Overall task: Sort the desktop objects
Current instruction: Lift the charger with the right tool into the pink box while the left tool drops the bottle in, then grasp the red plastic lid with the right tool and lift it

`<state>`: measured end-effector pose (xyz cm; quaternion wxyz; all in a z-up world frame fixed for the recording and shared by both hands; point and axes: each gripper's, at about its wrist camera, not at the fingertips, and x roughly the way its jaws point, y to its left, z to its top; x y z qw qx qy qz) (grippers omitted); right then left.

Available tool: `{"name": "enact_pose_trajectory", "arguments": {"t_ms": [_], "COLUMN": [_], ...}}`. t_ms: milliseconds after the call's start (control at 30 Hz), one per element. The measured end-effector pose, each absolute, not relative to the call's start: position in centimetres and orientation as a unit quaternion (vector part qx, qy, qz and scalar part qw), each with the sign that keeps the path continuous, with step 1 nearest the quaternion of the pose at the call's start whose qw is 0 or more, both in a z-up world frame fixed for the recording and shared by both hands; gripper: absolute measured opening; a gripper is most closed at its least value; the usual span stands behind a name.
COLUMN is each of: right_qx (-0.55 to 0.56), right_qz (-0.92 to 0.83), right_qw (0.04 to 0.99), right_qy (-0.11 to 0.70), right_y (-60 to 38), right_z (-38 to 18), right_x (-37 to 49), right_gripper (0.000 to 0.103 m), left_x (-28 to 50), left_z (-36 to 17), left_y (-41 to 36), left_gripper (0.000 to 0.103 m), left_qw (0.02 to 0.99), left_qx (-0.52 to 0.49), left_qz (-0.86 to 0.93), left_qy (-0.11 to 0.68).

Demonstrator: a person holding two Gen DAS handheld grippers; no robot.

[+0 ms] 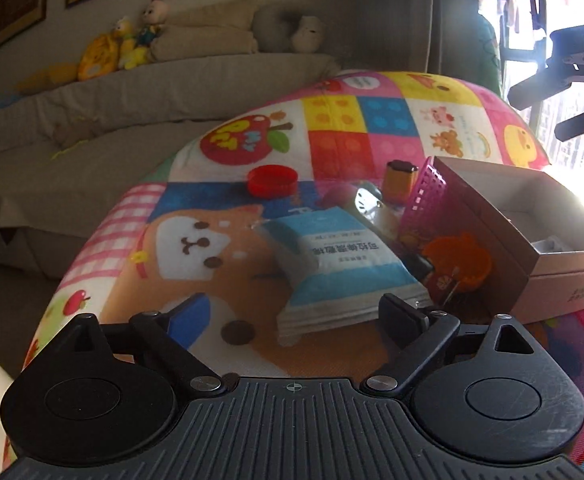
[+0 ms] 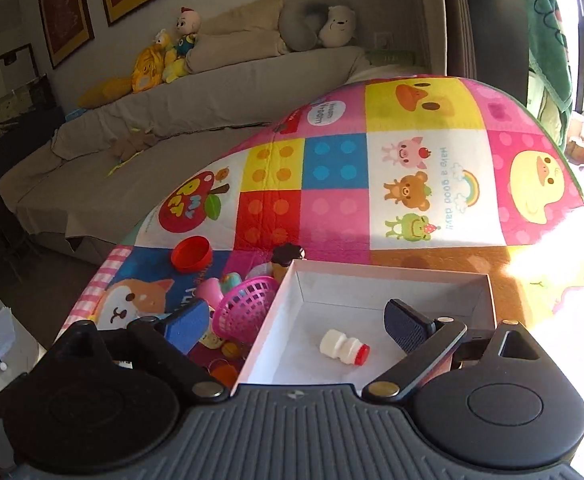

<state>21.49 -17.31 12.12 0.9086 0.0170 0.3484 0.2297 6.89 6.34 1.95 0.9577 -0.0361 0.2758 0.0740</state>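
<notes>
Both tongs stand wide apart with nothing between the pads. On my left, the tongs (image 1: 294, 316) hang over the colourful patchwork mat (image 1: 372, 120) that covers the surface, just short of a blue-and-white soft packet (image 1: 344, 268) lying flat on the dog picture. On my right, the tongs (image 2: 298, 320) hover over the open cardboard box (image 2: 488, 300); the blue pad sits outside the box's left wall and the black pad is above its white floor.

Inside the box a small white bottle with a red cap (image 2: 344, 347) lies on its side, apart from both pads and well clear of the walls. It seems to be the only thing in there, though my own tongs hide the nearest strip of the floor.

Left of the box a cluster of small things waits on the mat. A pink mesh basket (image 2: 248, 308) leans on its side against the box's left wall. Behind it a red round lid (image 2: 191, 254) lies by itself, open side up. An orange cylinder with a dark top (image 1: 399, 180) stands near the box's far corner. Close to the packet I see a flat orange toy (image 1: 462, 260). A few more pastel toys crowd behind the basket, too jumbled for me to name.

From the left view, my right tongs show dark against the bright window (image 1: 572, 92).
</notes>
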Motion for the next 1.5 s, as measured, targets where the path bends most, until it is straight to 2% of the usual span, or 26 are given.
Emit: {"name": "enact_pose_trajectory", "arguments": {"t_ms": [33, 67, 133, 367, 433, 500, 700, 833, 867, 933, 967, 1000, 1100, 1167, 1300, 1333, 1367, 1400, 1500], "right_qx": [0.018, 0.014, -0.009, -0.084, -0.095, -0.1, -0.11, -0.163, -0.168, -0.141, -0.117, -0.093, -0.041, -0.05, -0.112, -0.119, -0.124, -0.128, -0.114], "right_qz": [0.227, 0.226, 0.22, 0.129, 0.118, 0.127, 0.213, 0.303, 0.317, 0.327, 0.322, 0.315, 0.284, 0.258, 0.233, 0.233, 0.232, 0.236, 0.248], "right_qw": [0.904, 0.901, 0.894, 0.886, 0.873, 0.854, 0.827, 0.775, 0.772, 0.787, 0.797, 0.805, 0.822, 0.837, 0.847, 0.848, 0.848, 0.85, 0.85], "right_qy": [0.361, 0.37, 0.389, 0.438, 0.463, 0.494, 0.508, 0.53, 0.525, 0.504, 0.497, 0.493, 0.493, 0.48, 0.464, 0.462, 0.46, 0.453, 0.449], "right_y": [-15.6, -14.4, -11.0, -4.0, -2.9, -1.9, 1.0, 2.9, 3.2, 3.5, 3.7, 3.9, 5.6, 7.3, 10.5, 10.9, 11.2, 11.2, 10.1], "right_z": [12.3, 12.2, 11.5, 5.7, 3.8, 2.4, 2.6, 2.8, 3.4, 5.1, 5.7, 6.0, 5.2, 3.8, 0.6, 0.2, 0.1, 0.2, 2.3], "right_x": [23.1, 24.3, 27.4, 36.6, 38.3, 38.9, 35.2, 30.4, 29.6, 29.5, 30.1, 31.0, 34.3, 35.7, 36.4, 36.3, 36.2, 35.9, 34.6], "right_gripper": [0.093, 0.083, 0.075, 0.072, 0.062, 0.039, 0.039, 0.039, 0.042, 0.057, 0.072, 0.081, 0.084, 0.087, 0.084, 0.08, 0.067, 0.064, 0.064], "left_x": [6.6, 6.3, 5.6, 4.5, 4.3, 4.4, 4.4, 4.3, 4.2, 4.2, 4.2, 4.2, 4.1, 4.1, 4.6, 4.6, 4.5, 4.5, 4.5], "left_z": [1.6, 1.3, 1.4, 1.6, 1.6, 1.6, 1.5, 1.6, 1.6, 1.6, 1.6, 1.6, 1.5, 1.5, 1.3, 1.2, 1.2, 1.1, 1.1], "left_y": [6.8, 7.4, 8.3, 8.2, 8.0, 8.1, 8.6, 8.4, 8.3, 8.2, 8.2, 8.2, 8.5, 8.7, 9.4, 9.6, 9.7, 9.8, 9.7], "left_gripper": [0.095, 0.095, 0.095, 0.096, 0.096, 0.096, 0.097, 0.099, 0.099, 0.1, 0.1, 0.1, 0.1, 0.1, 0.1, 0.1, 0.1, 0.1, 0.1], "left_qw": [0.957, 0.956, 0.958, 0.967, 0.97, 0.969, 0.965, 0.966, 0.967, 0.967, 0.967, 0.968, 0.967, 0.966, 0.96, 0.958, 0.957, 0.957, 0.957], "left_qx": [-0.049, -0.067, -0.099, -0.107, -0.104, -0.11, -0.127, -0.122, -0.121, -0.118, -0.117, -0.118, -0.126, -0.132, -0.152, -0.158, -0.163, -0.164, -0.164], "left_qz": [0.076, 0.076, 0.076, 0.063, 0.056, 0.053, 0.052, 0.052, 0.054, 0.056, 0.056, 0.055, 0.055, 0.052, 0.055, 0.057, 0.057, 0.057, 0.056], "left_qy": [0.274, 0.276, 0.257, 0.221, 0.214, 0.216, 0.222, 0.22, 0.22, 0.219, 0.217, 0.217, 0.214, 0.215, 0.228, 0.231, 0.231, 0.231, 0.232]}}
